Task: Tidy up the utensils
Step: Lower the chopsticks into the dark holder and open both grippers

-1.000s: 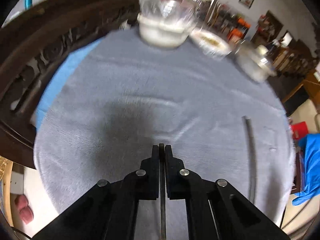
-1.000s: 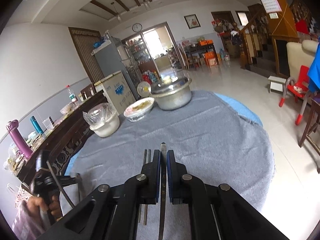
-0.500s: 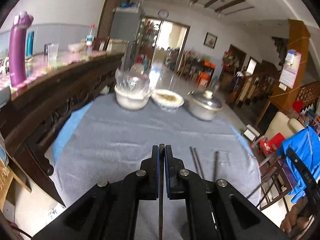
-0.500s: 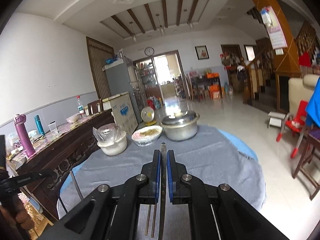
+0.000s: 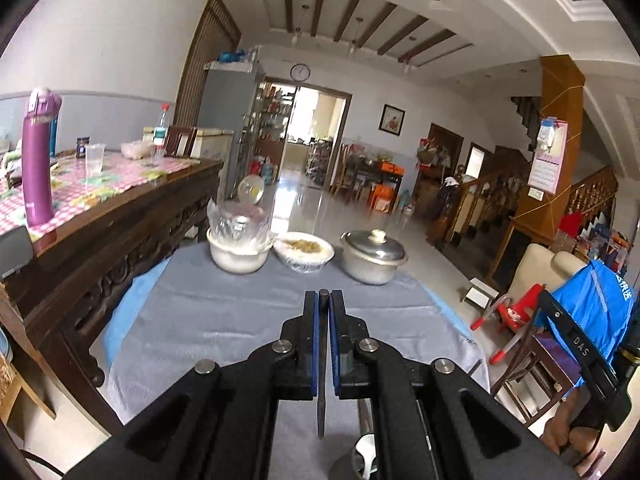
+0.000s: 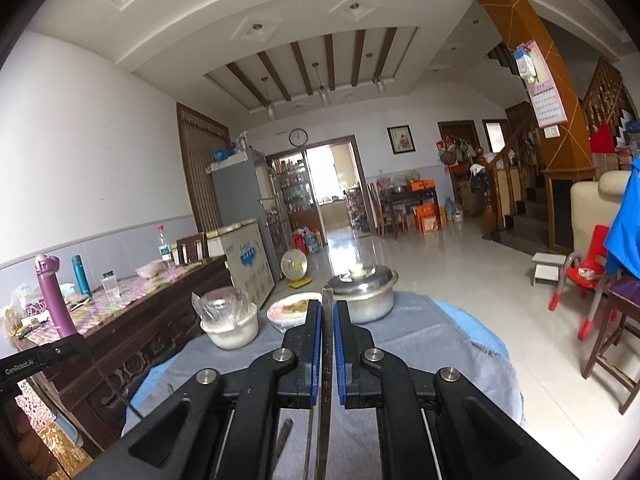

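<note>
Chopsticks fill both grips. At lower centre of the left wrist view, the left gripper (image 5: pixel 323 304) has its blue-padded jaws pressed onto a thin dark metal chopstick (image 5: pixel 321 364), whose tip shows just past the pads. In the right wrist view, the right gripper (image 6: pixel 328 312) clamps a second slim metal chopstick (image 6: pixel 327 360) marked with small characters, again at lower centre. More dark sticks (image 6: pixel 285 438) lie on the grey tablecloth (image 6: pixel 436 344) under that gripper, near the bottom edge. Mid-frame in the left view, a row stands on the far side of the cloth: a white bowl covered with clear plastic (image 5: pixel 238 249), a shallow white bowl of food (image 5: pixel 304 251) and a lidded aluminium pot (image 5: pixel 373 256). A tall purple flask (image 5: pixel 38 156) stands on the checked sideboard at far left.
</note>
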### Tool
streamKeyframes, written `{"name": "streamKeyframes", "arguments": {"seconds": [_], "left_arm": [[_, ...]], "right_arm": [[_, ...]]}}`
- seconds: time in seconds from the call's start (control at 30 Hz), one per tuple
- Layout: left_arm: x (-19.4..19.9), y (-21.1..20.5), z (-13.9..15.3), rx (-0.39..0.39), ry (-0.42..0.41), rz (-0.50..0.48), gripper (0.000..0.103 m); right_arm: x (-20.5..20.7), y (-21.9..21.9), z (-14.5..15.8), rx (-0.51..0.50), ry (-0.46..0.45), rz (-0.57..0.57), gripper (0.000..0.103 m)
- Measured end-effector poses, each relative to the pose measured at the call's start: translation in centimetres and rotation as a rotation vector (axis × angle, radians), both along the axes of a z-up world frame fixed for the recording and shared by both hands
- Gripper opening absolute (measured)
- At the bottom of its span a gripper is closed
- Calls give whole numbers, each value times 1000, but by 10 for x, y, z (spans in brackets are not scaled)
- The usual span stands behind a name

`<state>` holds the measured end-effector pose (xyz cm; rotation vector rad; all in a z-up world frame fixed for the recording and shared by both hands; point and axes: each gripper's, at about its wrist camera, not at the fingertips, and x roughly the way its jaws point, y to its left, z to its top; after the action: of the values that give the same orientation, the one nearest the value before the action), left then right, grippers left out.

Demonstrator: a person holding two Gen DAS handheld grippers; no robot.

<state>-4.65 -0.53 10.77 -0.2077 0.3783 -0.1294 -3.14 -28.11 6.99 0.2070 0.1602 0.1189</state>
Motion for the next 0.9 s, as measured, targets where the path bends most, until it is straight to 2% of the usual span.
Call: {"name": "streamKeyframes", "arguments": {"seconds": [0.13,0.4,0.57,0.7,0.9], "left_arm": [[-9,-5,18,9,-33,-19,5],[-25,-11,45,-25,-87,-80,5],[-34,-21,53,-33,-107,-107,5],[-31,-27,48,-27,-82,-121,5],[-18,-35,26,-16,14,-136,5]], "right_arm": [[-7,1,17,17,-29,29,7],[-20,3,41,111,-84,108,7],[-20,21,42,86,-108,117,7],[-14,36,31,48,-88,138,7],[-1,57,8,-16,-24,164,7]]}}
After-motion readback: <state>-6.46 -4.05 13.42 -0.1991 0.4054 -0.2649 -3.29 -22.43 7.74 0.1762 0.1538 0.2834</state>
